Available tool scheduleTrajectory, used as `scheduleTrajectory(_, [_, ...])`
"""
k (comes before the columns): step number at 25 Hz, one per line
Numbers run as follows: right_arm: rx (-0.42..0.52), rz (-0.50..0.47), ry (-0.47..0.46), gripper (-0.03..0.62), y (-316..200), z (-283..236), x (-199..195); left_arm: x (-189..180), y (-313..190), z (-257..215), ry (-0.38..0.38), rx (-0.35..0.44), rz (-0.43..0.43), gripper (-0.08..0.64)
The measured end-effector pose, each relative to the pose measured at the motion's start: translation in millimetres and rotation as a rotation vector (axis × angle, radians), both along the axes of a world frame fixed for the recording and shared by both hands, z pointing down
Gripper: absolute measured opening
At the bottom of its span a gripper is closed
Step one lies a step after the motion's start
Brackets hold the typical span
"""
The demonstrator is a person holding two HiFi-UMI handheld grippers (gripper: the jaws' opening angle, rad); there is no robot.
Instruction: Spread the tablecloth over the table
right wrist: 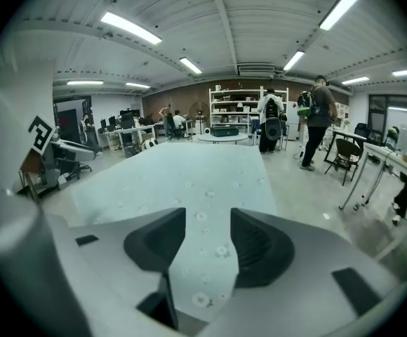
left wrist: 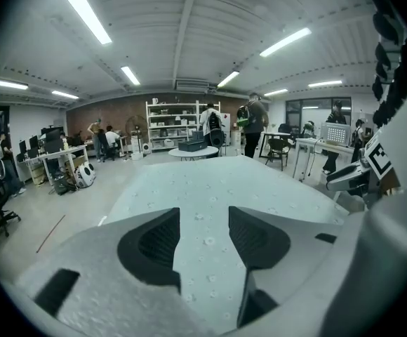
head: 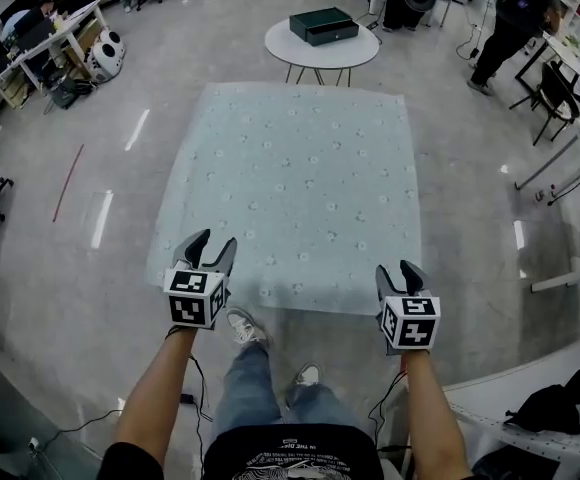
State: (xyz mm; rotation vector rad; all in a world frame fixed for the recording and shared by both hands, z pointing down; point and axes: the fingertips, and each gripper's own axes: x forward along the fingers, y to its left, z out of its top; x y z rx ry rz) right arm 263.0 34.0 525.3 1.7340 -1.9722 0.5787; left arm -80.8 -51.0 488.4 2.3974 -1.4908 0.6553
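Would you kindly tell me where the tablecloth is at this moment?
In the head view, the tablecloth lies spread flat at centre, its near edge by the left tongs and right tongs, its far edge towards the round white table.

One floral tablecloth (head: 300, 188), one round table (head: 280, 43), one dark box (head: 323, 25), and two grippers: left gripper (head: 216, 238), right gripper (head: 394, 268).

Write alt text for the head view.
A pale blue-green flower-print tablecloth lies spread flat, seen from above. The left gripper and right gripper hover open at its near edge, holding nothing. A round white table stands beyond.
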Motion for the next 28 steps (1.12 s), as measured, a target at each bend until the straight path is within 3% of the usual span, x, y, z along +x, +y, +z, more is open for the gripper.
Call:
scheduleTrajectory(4, [-0.051,0.048,-0.009,0.210,32.4,25.3,19.6,10.7,26.2,15.7,-0.001,-0.018,0.005,0.227])
scheduleTrajectory(8, [-0.096,0.083,0.005,0.219,52.9,47.1,37.2,-4.4,40.2,41.1,-0.014,-0.057,-0.027,0.227])
scheduleTrajectory(16, [-0.145,0.168,0.080,0.236,67.7,76.5,75.5,-116.4,55.7,83.4,-0.109,-0.140,-0.164,0.260])
scheduleTrajectory(21, [-0.150,0.224,-0.029,0.294,74.2,95.8,85.0,-181.5,64.1,100.9,-0.097,-0.154,-0.294,0.318])
scheduleTrajectory(28, [-0.155,0.303,-0.175,0.336,87.7,103.8,91.9,-212.1,72.7,129.3,0.006,-0.239,-0.364,0.380])
